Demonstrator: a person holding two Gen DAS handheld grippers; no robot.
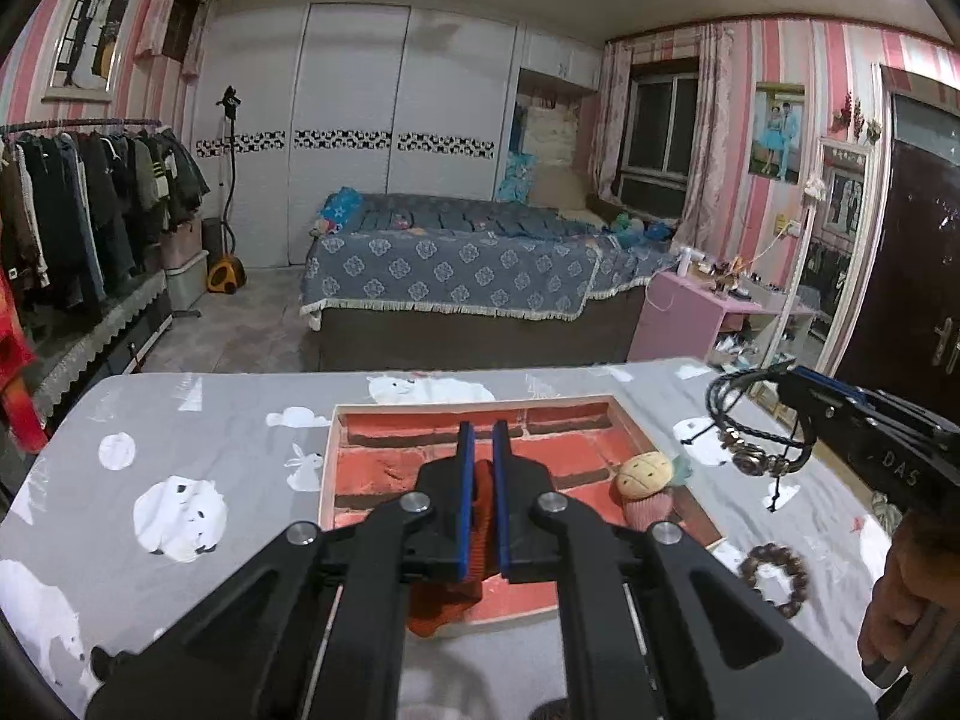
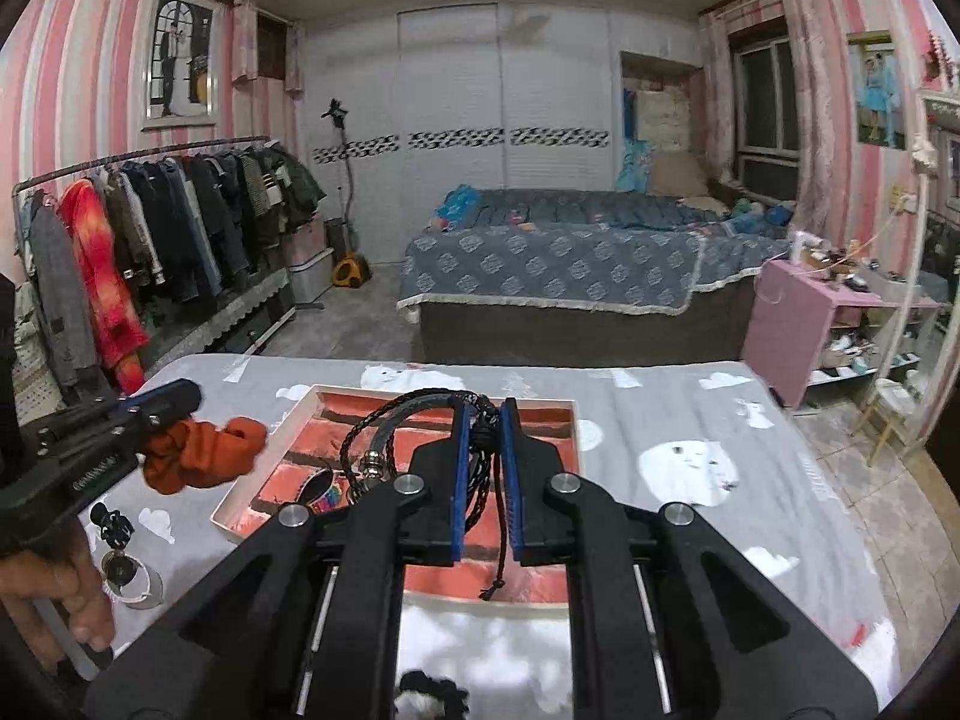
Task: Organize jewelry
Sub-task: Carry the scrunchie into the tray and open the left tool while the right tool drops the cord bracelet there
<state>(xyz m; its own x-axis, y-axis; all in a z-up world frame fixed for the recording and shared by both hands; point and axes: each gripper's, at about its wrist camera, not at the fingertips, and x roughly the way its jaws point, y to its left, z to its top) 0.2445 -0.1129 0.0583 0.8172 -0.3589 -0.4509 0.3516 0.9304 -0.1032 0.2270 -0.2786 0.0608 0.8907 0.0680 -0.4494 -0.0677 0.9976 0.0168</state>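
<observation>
A shallow tray (image 1: 333, 456) with a red brick-pattern floor lies on the table; it also shows in the right wrist view (image 2: 273, 450). My left gripper (image 1: 483, 427) is shut on an orange scrunchie (image 1: 462, 576) and holds it above the tray's near part; the scrunchie also shows in the right wrist view (image 2: 198, 459). My right gripper (image 2: 481, 411) is shut on a black braided leather bracelet (image 2: 390, 426) with metal beads, held above the tray's right side (image 1: 757, 438). A pineapple-shaped plush charm (image 1: 645, 489) lies in the tray.
A brown bead bracelet (image 1: 774, 579) lies on the grey animal-print tablecloth (image 1: 180, 438) right of the tray. A black hair clip (image 2: 114, 525) and a small round item (image 2: 126, 576) lie left of the tray. A black scrunchie (image 2: 429, 690) lies at the table's near edge. A bed stands behind.
</observation>
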